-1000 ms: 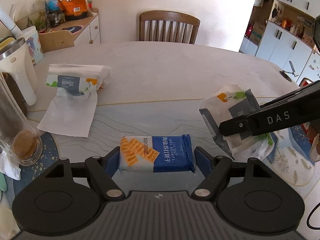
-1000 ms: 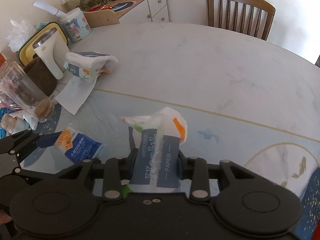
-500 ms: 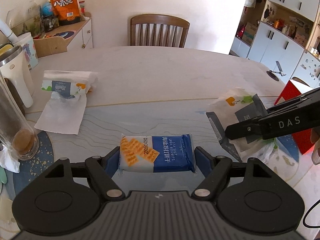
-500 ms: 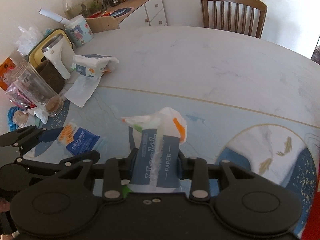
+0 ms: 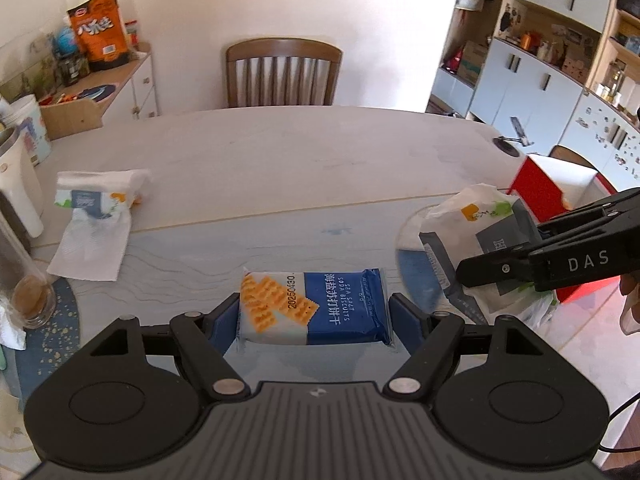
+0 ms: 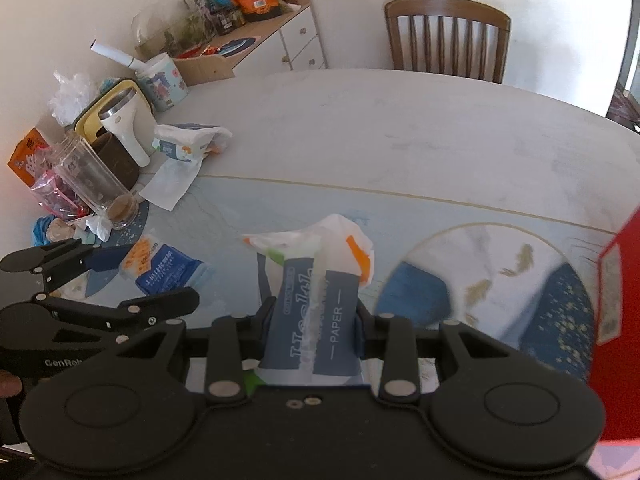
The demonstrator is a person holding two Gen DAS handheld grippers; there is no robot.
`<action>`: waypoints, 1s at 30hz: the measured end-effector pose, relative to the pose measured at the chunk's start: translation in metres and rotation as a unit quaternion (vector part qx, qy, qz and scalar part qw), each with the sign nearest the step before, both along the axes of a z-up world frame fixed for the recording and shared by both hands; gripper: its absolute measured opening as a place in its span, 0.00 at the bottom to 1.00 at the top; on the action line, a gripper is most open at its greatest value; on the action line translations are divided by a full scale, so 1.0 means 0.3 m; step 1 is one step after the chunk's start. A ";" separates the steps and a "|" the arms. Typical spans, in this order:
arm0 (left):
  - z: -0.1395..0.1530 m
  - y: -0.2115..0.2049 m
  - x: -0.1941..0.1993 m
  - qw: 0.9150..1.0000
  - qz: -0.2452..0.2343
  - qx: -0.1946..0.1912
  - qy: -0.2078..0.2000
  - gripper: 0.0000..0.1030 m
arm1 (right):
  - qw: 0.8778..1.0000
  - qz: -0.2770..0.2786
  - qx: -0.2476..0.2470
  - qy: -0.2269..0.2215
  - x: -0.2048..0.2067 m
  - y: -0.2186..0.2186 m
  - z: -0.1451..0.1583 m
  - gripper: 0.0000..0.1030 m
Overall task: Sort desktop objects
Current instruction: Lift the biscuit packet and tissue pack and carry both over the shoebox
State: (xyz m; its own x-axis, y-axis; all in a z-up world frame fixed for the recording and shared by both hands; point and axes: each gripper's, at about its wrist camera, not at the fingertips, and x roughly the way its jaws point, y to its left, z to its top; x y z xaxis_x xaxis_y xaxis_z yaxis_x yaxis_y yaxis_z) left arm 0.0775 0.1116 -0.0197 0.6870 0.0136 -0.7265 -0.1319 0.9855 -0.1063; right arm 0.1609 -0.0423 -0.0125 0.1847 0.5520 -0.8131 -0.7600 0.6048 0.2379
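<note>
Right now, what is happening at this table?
A person holds a gripper in each hand. The left gripper has its jaws clamped on a blue biscuit pack; the right gripper grips a tissue pack. Both packs are lifted above the table. A red box stands at the right.

The blue foil pack of soda biscuits sits between the fingers of the left gripper. To its right, the right gripper holds the grey-banded soft tissue pack. Ahead-left of the left gripper, an opened white tissue pack lies on the pale marble-patterned table; a red box stands ahead-right.
</note>
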 end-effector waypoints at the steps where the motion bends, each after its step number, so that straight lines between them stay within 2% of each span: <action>1: 0.007 -0.018 0.002 1.000 -0.004 0.000 0.000 0.76 | 1.000 -0.002 0.002 0.000 0.003 -0.022 0.007 0.34; 17: 0.098 -0.280 0.075 0.998 -0.059 -0.003 -0.014 0.76 | 0.998 -0.059 0.025 -0.010 0.062 -0.357 0.096 0.34; 30: 0.139 -0.548 0.173 0.992 -0.122 0.006 -0.026 0.76 | 0.992 -0.118 0.041 -0.020 0.130 -0.640 0.127 0.34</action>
